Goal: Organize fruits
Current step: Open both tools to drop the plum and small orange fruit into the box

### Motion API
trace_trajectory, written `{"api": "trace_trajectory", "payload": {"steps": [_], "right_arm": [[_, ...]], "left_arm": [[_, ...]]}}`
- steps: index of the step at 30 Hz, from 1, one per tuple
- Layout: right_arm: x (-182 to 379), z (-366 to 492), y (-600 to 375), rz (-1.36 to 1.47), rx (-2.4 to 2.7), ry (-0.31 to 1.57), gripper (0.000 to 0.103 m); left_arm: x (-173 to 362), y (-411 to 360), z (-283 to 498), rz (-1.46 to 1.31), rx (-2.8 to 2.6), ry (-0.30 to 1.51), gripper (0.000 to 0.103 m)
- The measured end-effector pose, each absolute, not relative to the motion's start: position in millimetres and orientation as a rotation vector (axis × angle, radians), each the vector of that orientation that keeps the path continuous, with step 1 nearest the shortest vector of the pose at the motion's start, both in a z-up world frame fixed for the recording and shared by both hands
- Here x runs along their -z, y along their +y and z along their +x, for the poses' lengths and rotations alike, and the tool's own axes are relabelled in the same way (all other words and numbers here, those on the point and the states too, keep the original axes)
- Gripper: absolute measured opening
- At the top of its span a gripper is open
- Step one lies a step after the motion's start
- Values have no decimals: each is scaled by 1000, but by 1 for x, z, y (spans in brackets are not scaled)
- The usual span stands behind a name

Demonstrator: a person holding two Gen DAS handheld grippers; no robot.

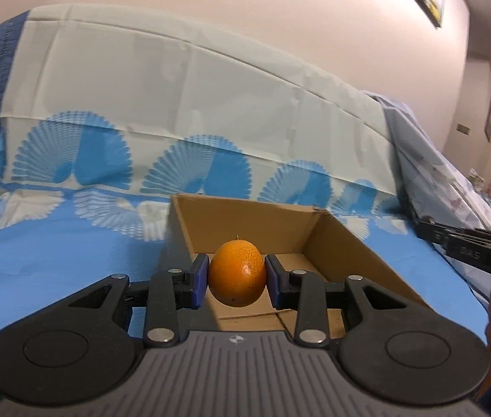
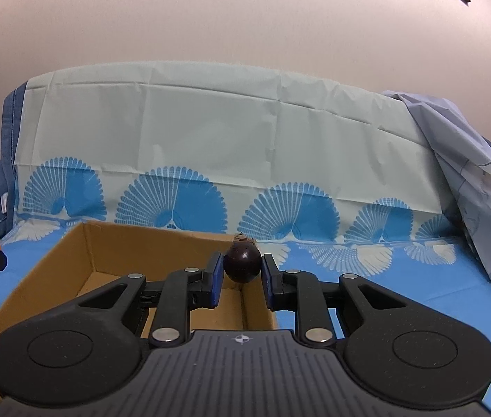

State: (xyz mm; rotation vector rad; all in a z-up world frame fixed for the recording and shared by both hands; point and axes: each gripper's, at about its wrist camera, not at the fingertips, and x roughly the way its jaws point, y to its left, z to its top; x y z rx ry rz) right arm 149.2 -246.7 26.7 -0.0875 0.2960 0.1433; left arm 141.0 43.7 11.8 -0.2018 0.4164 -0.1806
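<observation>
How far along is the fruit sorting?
Nothing is visibly done: the visible part of the box floor holds no fruit. In hand: the left claw is shut on an orange over the box, and the right claw is shut on a dark fruit near the box's far corner. Left: dropping both in; other fruit, if any, is out of view.

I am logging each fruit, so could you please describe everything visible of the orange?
The orange is a slightly egg-shaped fruit with dimpled, glossy skin and a tiny stem nub on top. It is held upright off the surface, clamped on both sides by the blue pads of the left gripper, in front of the open cardboard box.
</observation>
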Motion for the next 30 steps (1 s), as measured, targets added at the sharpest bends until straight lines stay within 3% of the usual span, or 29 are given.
{"api": "trace_trajectory", "payload": {"steps": [30], "right_arm": [[-12, 176, -181, -169, -253, 341, 24]], "left_arm": [[5, -2, 157, -100, 255, 456, 38]]}}
